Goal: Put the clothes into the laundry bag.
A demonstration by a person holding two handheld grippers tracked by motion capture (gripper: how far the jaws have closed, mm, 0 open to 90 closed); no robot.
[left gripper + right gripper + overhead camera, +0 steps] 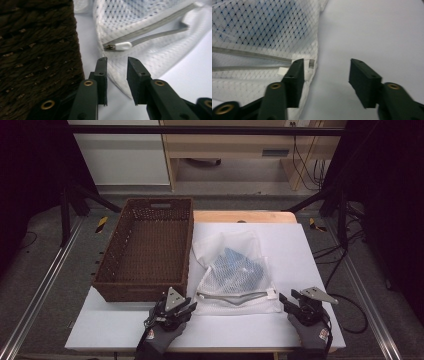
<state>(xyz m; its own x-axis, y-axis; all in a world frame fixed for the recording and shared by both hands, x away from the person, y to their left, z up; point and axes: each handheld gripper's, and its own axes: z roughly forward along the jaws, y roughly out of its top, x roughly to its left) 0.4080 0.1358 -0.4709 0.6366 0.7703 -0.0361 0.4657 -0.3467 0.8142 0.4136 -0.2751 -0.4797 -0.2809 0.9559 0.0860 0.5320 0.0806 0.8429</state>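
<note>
A white mesh bag point(235, 275) with blue cloth inside lies flat on the white table point(300, 250). Its grey zipper point(232, 295) runs along the near edge and gapes open. In the left gripper view the white zipper pull point(121, 46) sits just beyond my left gripper point(117, 60), which is open above the bag's point(140, 15) near left corner and grips nothing. My right gripper point(327, 61) is open at the bag's point(262, 30) near right corner, one jaw over the mesh edge and the other over bare table. In the high view the left gripper point(187, 306) and the right gripper point(287, 302) flank the bag.
A brown wicker basket point(145, 292) stands left of the bag, its near wall point(37, 50) right beside my left gripper. There is bare table point(374, 30) to the right of the bag. The table's front edge is just behind both grippers. Cables lie on the floor at the right.
</note>
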